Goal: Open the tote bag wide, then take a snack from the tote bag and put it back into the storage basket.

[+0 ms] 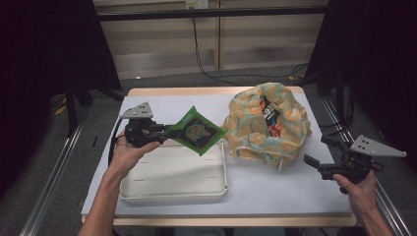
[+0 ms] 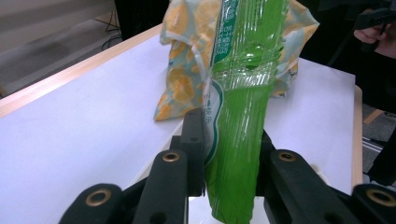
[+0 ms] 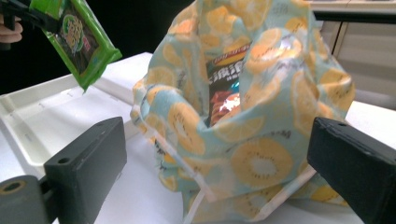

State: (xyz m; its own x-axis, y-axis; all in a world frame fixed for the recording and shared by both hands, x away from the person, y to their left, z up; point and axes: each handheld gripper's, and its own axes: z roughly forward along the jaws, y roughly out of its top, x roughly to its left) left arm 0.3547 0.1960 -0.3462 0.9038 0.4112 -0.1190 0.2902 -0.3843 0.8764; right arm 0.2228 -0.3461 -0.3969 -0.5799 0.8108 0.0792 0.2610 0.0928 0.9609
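The white table (image 1: 162,101) is carrying everything in the scene. On its right half, toward the far edge, a fabric bag (image 1: 268,125) printed with orange fruit slices is sitting slumped with its mouth gaping open, and a dark snack packet (image 1: 271,118) is showing inside that mouth. Left of the bag, on the near side of the table, a shallow white tray (image 1: 174,189) is lying flat.

The left gripper (image 1: 169,131) is reaching in from the left above the tray's far edge, and its jaws are clenching one end of a green snack pouch (image 1: 197,131). The pouch is hanging in the air over the far right corner of the tray, just left of the bag and not touching it. In the left gripper view the green pouch (image 2: 238,140) is running up between the two black jaws, pinched flat.

The right gripper (image 1: 322,155) is hovering near the table's right edge, just right of the bag, with its jaws spread wide and released, nothing between them.
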